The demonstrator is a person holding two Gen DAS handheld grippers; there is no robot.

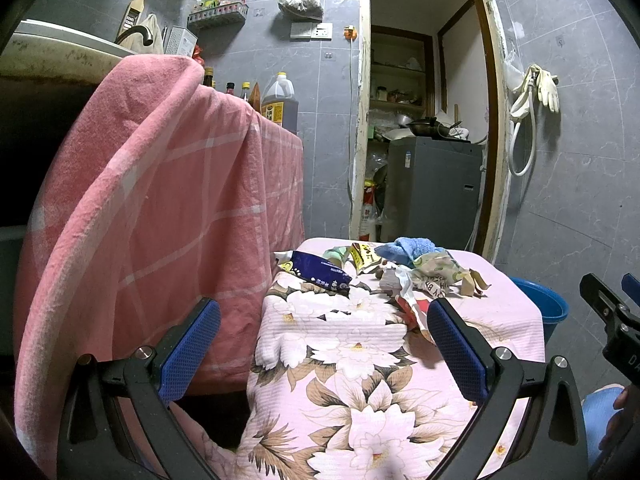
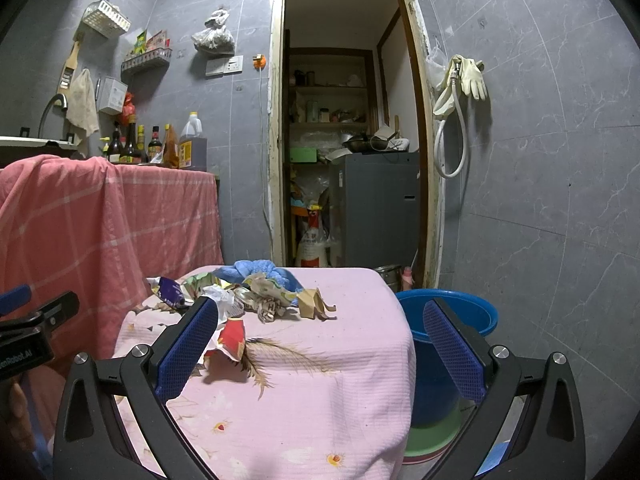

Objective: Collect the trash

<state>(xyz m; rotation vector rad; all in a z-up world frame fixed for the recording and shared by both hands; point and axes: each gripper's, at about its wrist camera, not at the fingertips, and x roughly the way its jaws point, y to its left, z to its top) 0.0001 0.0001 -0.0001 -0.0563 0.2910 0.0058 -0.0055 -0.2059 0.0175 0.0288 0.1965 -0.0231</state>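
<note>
Right wrist view: right tool point(image 2: 320, 344) hangs wide apart, empty, above the surface point(image 2: 320, 400); left tool point(image 1: 324, 344) likewise. Trash pile point(image 2: 248, 296) sits left of the blue bucket point(image 2: 452, 316). Best bet: pinch the red wrapper point(image 2: 232, 338) nearest, then swing bucketward.

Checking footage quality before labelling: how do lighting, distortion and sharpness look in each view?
Left wrist view: strong fisheye bending, black corners, dim bluish light, trash pile sharp. Right wrist view: door frame bows, red wrapper casts a soft shadow; no glare.
</note>
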